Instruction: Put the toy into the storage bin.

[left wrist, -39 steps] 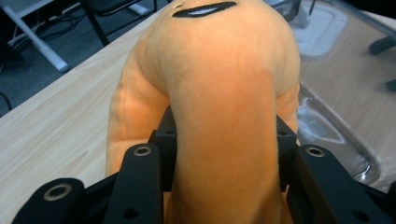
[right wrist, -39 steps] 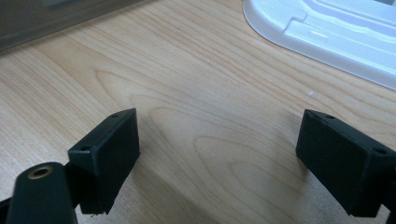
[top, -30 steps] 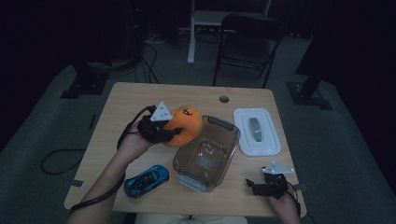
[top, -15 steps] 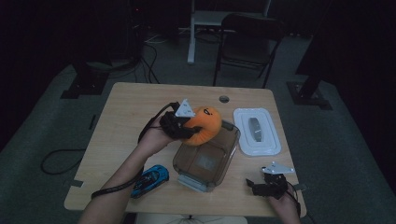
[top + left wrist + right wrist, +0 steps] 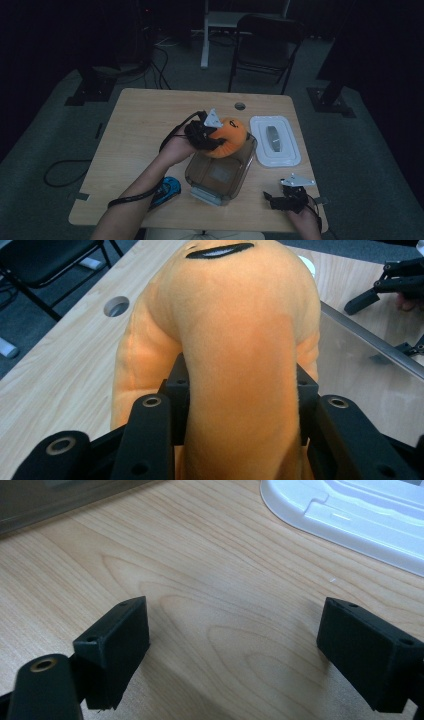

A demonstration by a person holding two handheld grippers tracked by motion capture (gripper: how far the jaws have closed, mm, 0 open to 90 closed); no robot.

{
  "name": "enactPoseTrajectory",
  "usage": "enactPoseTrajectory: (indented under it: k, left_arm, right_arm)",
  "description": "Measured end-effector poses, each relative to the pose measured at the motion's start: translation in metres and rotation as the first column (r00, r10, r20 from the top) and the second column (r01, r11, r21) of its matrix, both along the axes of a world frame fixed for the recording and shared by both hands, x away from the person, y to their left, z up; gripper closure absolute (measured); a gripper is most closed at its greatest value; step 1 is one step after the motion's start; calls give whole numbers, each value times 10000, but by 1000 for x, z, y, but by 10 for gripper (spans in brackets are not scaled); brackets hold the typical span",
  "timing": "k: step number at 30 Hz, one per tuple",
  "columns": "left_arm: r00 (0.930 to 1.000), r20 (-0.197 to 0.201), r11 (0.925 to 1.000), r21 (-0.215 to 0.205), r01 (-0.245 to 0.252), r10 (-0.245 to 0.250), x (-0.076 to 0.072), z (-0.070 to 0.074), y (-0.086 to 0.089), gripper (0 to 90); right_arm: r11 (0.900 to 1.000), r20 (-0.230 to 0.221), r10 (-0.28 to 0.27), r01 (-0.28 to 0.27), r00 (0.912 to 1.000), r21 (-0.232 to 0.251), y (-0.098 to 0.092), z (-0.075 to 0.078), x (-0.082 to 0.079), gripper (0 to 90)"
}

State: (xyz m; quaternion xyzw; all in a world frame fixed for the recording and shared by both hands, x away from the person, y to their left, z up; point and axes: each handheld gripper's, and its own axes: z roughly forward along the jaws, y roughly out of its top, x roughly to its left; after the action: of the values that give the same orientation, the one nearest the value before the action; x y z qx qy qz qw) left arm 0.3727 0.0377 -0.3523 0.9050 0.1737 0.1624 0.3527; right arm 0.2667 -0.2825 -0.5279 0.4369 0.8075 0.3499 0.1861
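At the left of the wooden counter [image 5: 140, 130], near the front edge, a small blue toy car [image 5: 166, 190] lies beside the person's left forearm. Next comes a clear brownish plastic container [image 5: 220, 172], open at the top; its inside looks bare apart from a pale patch on the floor. Over its far rim hangs an orange plush toy [image 5: 231, 140], held by the left gripper [image 5: 202, 135], whose jaws are clamped on the toy's soft body from both sides, as the left gripper view shows [image 5: 240, 390]. The plush is rounded and fuzzy, bright orange, with a black stitched curved mark near its top. To the right of the container its white lid [image 5: 275, 141] lies flat on the counter with a grey handle in the middle. Nearest the front right corner, the right gripper [image 5: 287, 200] rests low over the counter with its jaws spread wide and nothing between them [image 5: 230, 645].
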Motion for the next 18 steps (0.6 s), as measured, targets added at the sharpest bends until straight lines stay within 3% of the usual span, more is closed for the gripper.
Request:
enactPoseTrajectory:
  k: [6,18]
  left_arm:
    - [9999,-52,9993,362,106,-104,-1,-4,-7,606]
    - [9996,-224,9980,594,197,-184,1,-11,-16,601]
  right_arm:
    - [10000,-1,-2,2,10000,2,0,0,0,130]
    - [10000,-9,-4,4,10000,10,0,0,0,130]
